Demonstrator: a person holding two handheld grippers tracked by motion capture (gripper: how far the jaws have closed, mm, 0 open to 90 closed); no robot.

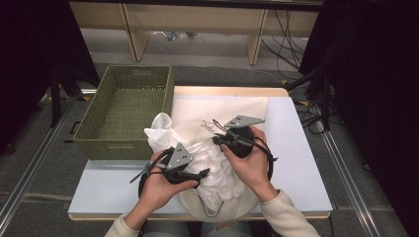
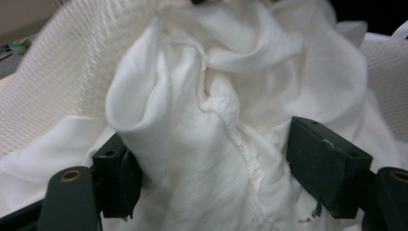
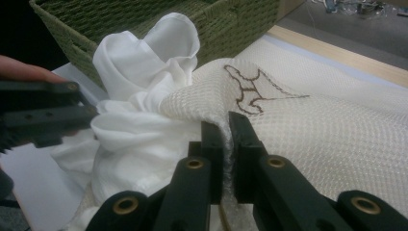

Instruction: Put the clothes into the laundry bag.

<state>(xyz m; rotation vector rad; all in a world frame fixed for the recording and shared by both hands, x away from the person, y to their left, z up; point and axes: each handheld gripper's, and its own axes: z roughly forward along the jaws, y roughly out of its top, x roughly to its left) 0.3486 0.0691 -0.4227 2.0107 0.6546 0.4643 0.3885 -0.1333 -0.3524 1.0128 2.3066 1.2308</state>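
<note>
My left fingers (image 2: 118, 178) stand wide apart, a fold of the white garment (image 2: 202, 159) bulging up between them but no pad pressing on it. My right fingers (image 3: 211, 144) are pinched tight on the rim of the cream mesh bag (image 3: 317, 130), holding its edge lifted. I read the split this way: the right gripper (image 1: 232, 139) keeps the mouth of the bag up and open, so the left gripper (image 1: 190, 174) is free to work cloth in or out past that lip, and just now has nothing in hold.

The garment (image 1: 197, 153) sits near the front edge of the bench (image 1: 301, 163), roughly at its middle, heaped at the bag's mouth, with one puffed loop rising toward the green woven basket (image 1: 123, 111) at the back left corner. The bag (image 1: 222, 113) lies flat behind it, running toward the back edge.

Garment: thin, soft, bright white, heavily crumpled; a stitched hem (image 2: 235, 134) winds down through the folds in the left gripper view. Limp, no shape of its own.

Bag: coarser waffle-like mesh, off-white, with a brown stitched figure (image 3: 250, 91) near the held rim. How much of the garment is inside it, I cannot tell.
</note>
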